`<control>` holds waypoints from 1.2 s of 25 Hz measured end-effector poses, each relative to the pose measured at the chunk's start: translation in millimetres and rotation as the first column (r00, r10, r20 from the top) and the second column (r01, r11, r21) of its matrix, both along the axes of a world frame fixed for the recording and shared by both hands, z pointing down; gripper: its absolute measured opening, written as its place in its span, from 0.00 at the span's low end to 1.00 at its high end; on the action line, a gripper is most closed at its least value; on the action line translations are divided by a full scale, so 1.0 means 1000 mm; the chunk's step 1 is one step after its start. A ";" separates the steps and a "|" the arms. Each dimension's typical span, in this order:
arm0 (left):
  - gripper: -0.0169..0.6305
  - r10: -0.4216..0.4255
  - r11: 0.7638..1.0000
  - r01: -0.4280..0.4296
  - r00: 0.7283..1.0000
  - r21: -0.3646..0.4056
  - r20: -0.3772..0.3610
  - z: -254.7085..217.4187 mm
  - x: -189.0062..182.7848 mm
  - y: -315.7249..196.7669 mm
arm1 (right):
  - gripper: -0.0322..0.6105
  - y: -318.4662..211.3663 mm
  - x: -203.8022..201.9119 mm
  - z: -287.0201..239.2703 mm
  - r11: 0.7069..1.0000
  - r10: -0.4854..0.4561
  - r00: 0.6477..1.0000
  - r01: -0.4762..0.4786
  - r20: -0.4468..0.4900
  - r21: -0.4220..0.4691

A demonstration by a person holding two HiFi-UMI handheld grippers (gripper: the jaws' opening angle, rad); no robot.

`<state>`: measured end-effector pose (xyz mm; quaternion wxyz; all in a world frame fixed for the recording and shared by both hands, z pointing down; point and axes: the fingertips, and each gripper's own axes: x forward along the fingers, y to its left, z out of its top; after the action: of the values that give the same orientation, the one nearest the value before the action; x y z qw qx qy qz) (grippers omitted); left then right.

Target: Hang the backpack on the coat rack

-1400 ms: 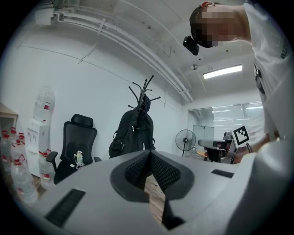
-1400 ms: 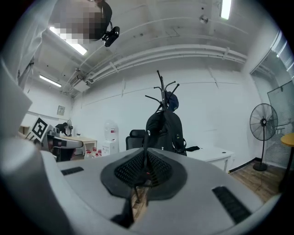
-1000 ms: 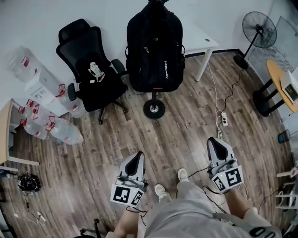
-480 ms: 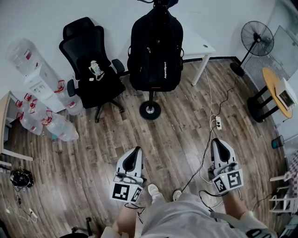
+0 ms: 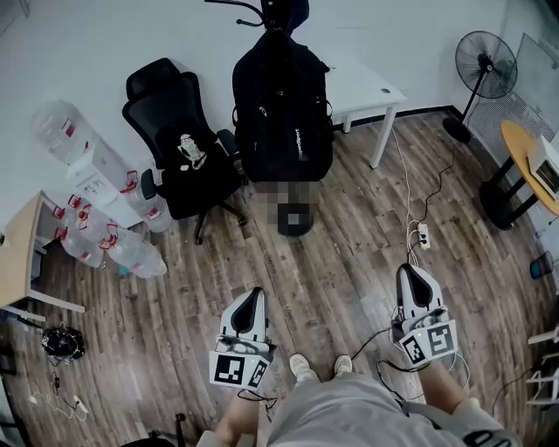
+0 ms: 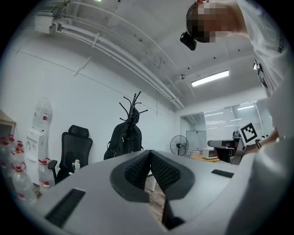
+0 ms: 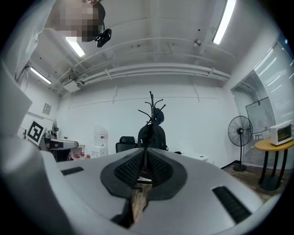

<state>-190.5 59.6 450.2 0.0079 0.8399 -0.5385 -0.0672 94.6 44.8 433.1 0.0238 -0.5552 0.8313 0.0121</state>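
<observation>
The black backpack (image 5: 281, 113) hangs on the black coat rack (image 5: 262, 10) by the white wall, its body covering the pole. Both grippers are held low in front of the person, well short of the rack and apart from the backpack. My left gripper (image 5: 251, 297) is shut with nothing between its jaws, and my right gripper (image 5: 410, 272) is shut and empty too. In the left gripper view the backpack (image 6: 125, 140) hangs beyond the meeting pads (image 6: 149, 153), under the rack's hooks (image 6: 133, 101). In the right gripper view the backpack (image 7: 151, 135) sits straight ahead of the closed jaws.
A black office chair (image 5: 179, 140) stands left of the rack, a white desk (image 5: 371, 87) right of it. Water bottles (image 5: 105, 236) cluster at the left. A floor fan (image 5: 485, 61), a round yellow table (image 5: 524, 157) and a power strip with cables (image 5: 422, 234) lie to the right.
The head view has drawn back from the rack, so its top hooks now show. Both grippers have stayed low, shut and empty, shifting only slightly.
</observation>
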 end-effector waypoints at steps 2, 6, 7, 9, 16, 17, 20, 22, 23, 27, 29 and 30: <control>0.04 -0.013 1.000 0.013 1.000 0.013 0.017 -0.009 0.009 0.004 | 0.09 0.000 0.006 -0.008 0.999 -0.022 1.000 0.021 0.012 0.023; 0.04 -0.057 0.998 0.056 0.998 0.039 0.025 -0.024 0.023 0.016 | 0.09 0.007 0.020 -0.016 0.997 -0.057 0.998 0.056 0.024 0.053; 0.04 -0.069 0.997 0.068 0.997 0.042 0.025 -0.027 0.025 0.019 | 0.09 0.009 0.023 -0.016 0.997 -0.064 0.998 0.062 0.026 0.053; 0.04 -0.088 0.995 0.087 0.996 0.044 0.025 -0.030 0.029 0.024 | 0.09 0.012 0.032 -0.014 0.996 -0.071 0.997 0.070 0.026 0.051; 0.04 -0.144 0.990 0.143 0.988 0.013 0.059 -0.021 0.036 0.046 | 0.09 0.032 0.053 0.001 0.996 -0.089 0.993 0.090 0.072 -0.008; 0.04 -0.147 0.989 0.147 0.987 0.012 0.064 -0.020 0.037 0.048 | 0.09 0.035 0.053 0.003 0.995 -0.093 0.993 0.094 0.073 -0.014; 0.04 -0.155 0.988 0.155 0.985 0.010 0.072 -0.020 0.038 0.052 | 0.08 0.043 0.052 0.006 0.996 -0.089 0.994 0.091 0.069 -0.025; 0.04 -0.162 0.987 0.162 0.985 0.010 0.063 -0.020 0.038 0.055 | 0.07 0.045 0.053 0.006 0.996 -0.080 0.994 0.082 0.068 -0.027; 0.04 -0.165 0.986 0.164 0.985 0.012 0.059 -0.021 0.038 0.056 | 0.07 0.045 0.054 0.006 0.997 -0.077 0.995 0.079 0.067 -0.027; 0.04 -0.166 0.986 0.165 0.985 0.019 0.050 -0.020 0.040 0.058 | 0.07 0.047 0.056 0.004 0.997 -0.072 0.996 0.074 0.055 -0.022; 0.04 -0.167 0.986 0.166 0.985 0.019 0.047 -0.019 0.039 0.059 | 0.07 0.049 0.056 0.005 0.997 -0.073 0.996 0.074 0.051 -0.023; 0.04 -0.167 0.986 0.166 0.985 0.018 0.047 -0.018 0.039 0.060 | 0.07 0.049 0.056 0.006 0.997 -0.075 0.996 0.076 0.048 -0.024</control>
<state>-151.1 119.1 432.2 -0.0168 0.7933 -0.6064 -0.0510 150.2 93.9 438.8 0.0367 -0.5238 0.8510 -0.0128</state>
